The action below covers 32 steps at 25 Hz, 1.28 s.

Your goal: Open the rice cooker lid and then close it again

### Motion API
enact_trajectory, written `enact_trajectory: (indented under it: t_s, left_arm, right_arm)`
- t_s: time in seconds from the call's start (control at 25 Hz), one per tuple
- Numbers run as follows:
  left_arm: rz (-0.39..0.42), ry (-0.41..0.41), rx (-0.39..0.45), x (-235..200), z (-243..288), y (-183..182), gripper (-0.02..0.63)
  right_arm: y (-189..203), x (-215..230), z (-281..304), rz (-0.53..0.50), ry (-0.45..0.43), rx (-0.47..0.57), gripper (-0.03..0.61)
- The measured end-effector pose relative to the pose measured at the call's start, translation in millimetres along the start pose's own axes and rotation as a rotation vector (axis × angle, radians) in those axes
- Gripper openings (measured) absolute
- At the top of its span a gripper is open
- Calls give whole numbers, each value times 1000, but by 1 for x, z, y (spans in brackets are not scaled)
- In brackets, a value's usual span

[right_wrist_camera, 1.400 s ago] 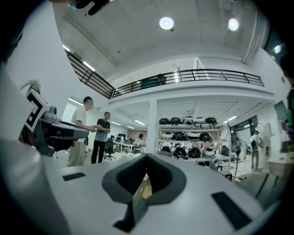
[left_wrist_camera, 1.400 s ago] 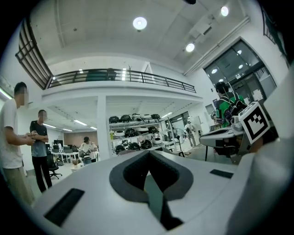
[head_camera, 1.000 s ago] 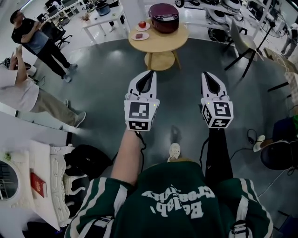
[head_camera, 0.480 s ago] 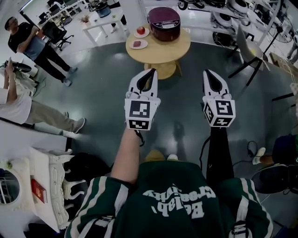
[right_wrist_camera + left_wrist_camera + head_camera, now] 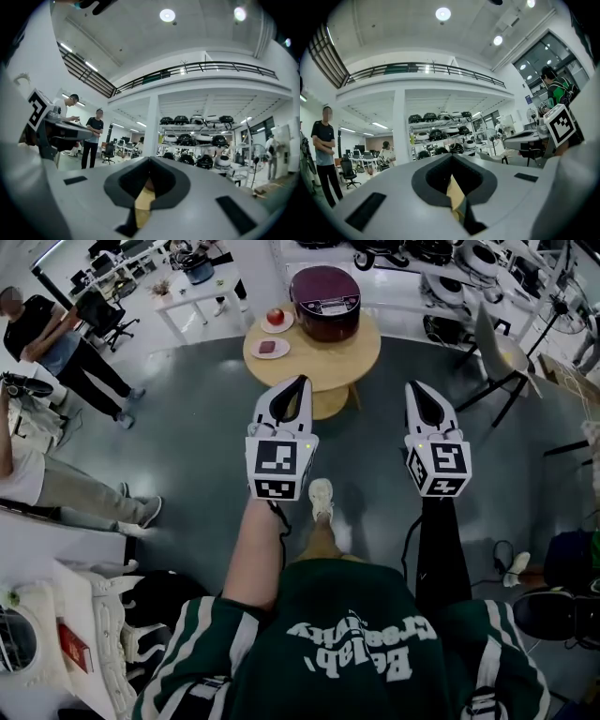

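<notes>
The rice cooker (image 5: 325, 302) is dark maroon with its lid down, and it stands on a round wooden table (image 5: 314, 360) some way ahead of me in the head view. My left gripper (image 5: 302, 381) and right gripper (image 5: 413, 387) are held level side by side, pointing toward the table and well short of it. Both are shut with nothing between their jaws. In the left gripper view the left gripper (image 5: 452, 157) shows its jaws pressed together, as does the right gripper (image 5: 150, 160) in the right gripper view. A sliver of the wooden table shows through each slit.
On the table, left of the cooker, sit a plate with an apple (image 5: 275, 317) and a second small plate (image 5: 267, 348). A white table (image 5: 192, 287) stands at the back left and a chair (image 5: 497, 351) at the right. People (image 5: 54, 341) stand and sit at the left. White ornate furniture (image 5: 89, 634) is at the lower left.
The table with the rice cooker has come nearer and lower in the head view as I walk toward it. Both grippers keep their shut, level pose.
</notes>
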State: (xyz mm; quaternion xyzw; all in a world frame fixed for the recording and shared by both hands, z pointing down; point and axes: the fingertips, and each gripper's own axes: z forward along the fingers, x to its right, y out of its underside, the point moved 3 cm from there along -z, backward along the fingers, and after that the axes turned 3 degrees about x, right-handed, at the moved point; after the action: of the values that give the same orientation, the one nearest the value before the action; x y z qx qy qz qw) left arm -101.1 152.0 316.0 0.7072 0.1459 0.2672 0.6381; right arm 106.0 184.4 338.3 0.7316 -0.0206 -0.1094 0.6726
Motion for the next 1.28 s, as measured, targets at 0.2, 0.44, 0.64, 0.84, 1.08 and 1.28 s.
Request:
enact_trajectory:
  t_s: [0.2, 0.44, 0.64, 0.84, 1.08, 1.28]
  left_arm:
    - [13, 21, -8, -34, 71, 11, -3]
    - [10, 59, -2, -82, 171, 19, -5]
    - [1, 88, 16, -120, 244, 22, -5]
    - [-15, 85, 40, -159, 303, 39, -3]
    - [-27, 103, 11, -179, 353, 60, -4]
    - [-50, 131, 7, -176, 375, 73, -5]
  right_arm:
    - [8, 13, 74, 6, 3, -12, 10]
    - [11, 33, 176, -22, -7, -25, 6]
    - [9, 48, 256, -42, -10, -36, 6]
    - [19, 55, 334, -59, -8, -40, 6]
    - [36, 63, 392, -64, -37, -62, 5]
    - [56, 67, 418, -30, -87, -95, 5]
